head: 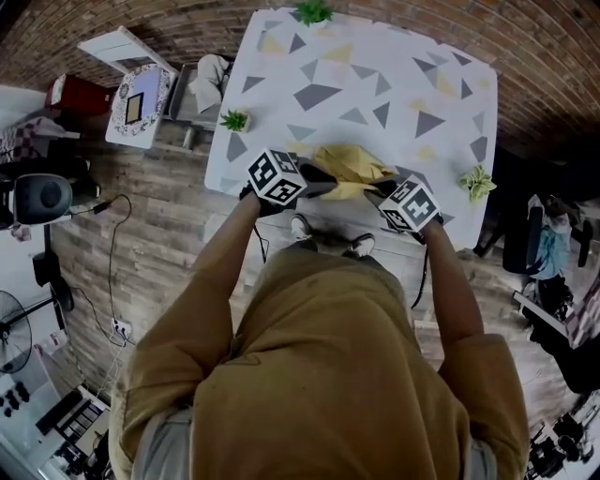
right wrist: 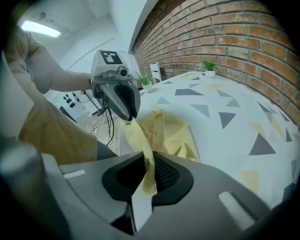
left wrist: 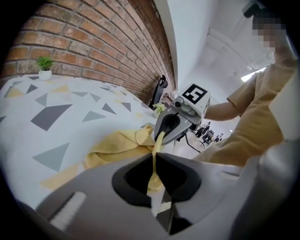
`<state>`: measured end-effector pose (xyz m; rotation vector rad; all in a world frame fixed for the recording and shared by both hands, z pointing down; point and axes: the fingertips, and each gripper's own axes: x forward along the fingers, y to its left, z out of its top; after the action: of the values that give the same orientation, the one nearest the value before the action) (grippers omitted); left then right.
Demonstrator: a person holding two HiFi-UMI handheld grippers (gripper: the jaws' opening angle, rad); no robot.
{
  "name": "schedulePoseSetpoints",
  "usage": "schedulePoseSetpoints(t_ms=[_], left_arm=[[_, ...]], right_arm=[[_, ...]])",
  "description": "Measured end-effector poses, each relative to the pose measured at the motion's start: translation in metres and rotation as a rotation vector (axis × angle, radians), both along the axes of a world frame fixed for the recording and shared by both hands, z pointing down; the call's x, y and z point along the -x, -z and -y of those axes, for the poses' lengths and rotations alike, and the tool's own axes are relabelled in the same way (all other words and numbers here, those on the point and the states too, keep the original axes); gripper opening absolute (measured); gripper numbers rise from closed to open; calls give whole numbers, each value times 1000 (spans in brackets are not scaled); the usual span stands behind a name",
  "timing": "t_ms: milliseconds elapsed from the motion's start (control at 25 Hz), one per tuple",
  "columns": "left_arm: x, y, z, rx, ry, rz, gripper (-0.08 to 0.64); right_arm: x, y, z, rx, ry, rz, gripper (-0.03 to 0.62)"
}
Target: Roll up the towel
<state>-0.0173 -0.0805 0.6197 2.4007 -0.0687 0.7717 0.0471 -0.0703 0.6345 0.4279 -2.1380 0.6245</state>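
Note:
A yellow towel (head: pixel 349 169) lies crumpled at the near edge of the white, triangle-patterned table (head: pixel 375 75). My left gripper (head: pixel 323 180) is shut on one end of the towel's near hem. My right gripper (head: pixel 380 192) is shut on the other end. A short, taut strip of hem spans between them. In the left gripper view, the towel (left wrist: pixel 119 147) runs from the closed left gripper (left wrist: pixel 154 157) across to the right gripper (left wrist: pixel 161 136). In the right gripper view, the towel (right wrist: pixel 168 133) hangs pinched in the right gripper (right wrist: pixel 147 159) and reaches the left gripper (right wrist: pixel 131 117).
Small potted plants stand on the table at the left edge (head: pixel 234 120), the right edge (head: pixel 477 181) and the far edge (head: pixel 313 11). A brick wall (left wrist: pixel 93 42) runs behind the table. A chair (head: pixel 202 89) stands to the table's left.

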Motion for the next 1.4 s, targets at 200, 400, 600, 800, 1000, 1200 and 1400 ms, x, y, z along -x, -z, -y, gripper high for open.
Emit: schedulePoseSetpoints(t_ms=[200, 400, 600, 800, 1000, 1200, 1400], left_arm=[[1, -12, 11, -60, 14, 96, 84], [4, -26, 18, -151, 26, 196, 84], [2, -32, 21, -246, 28, 258, 84], [-3, -28, 20, -308, 12, 285, 86], [-5, -31, 23, -364, 12, 319, 86], [-6, -37, 24, -393, 48, 330, 87], [-3, -40, 35, -489, 96, 368, 156]], right_arm=[[-3, -7, 10, -5, -14, -35, 34], [-9, -14, 14, -52, -54, -74, 34], [-15, -7, 17, -112, -135, -62, 36], [-26, -6, 18, -152, -215, -68, 59], [-33, -9, 27, -199, -295, -96, 76], [-37, -18, 32, -205, -352, -125, 92], [-38, -26, 33, -238, -365, -156, 123]])
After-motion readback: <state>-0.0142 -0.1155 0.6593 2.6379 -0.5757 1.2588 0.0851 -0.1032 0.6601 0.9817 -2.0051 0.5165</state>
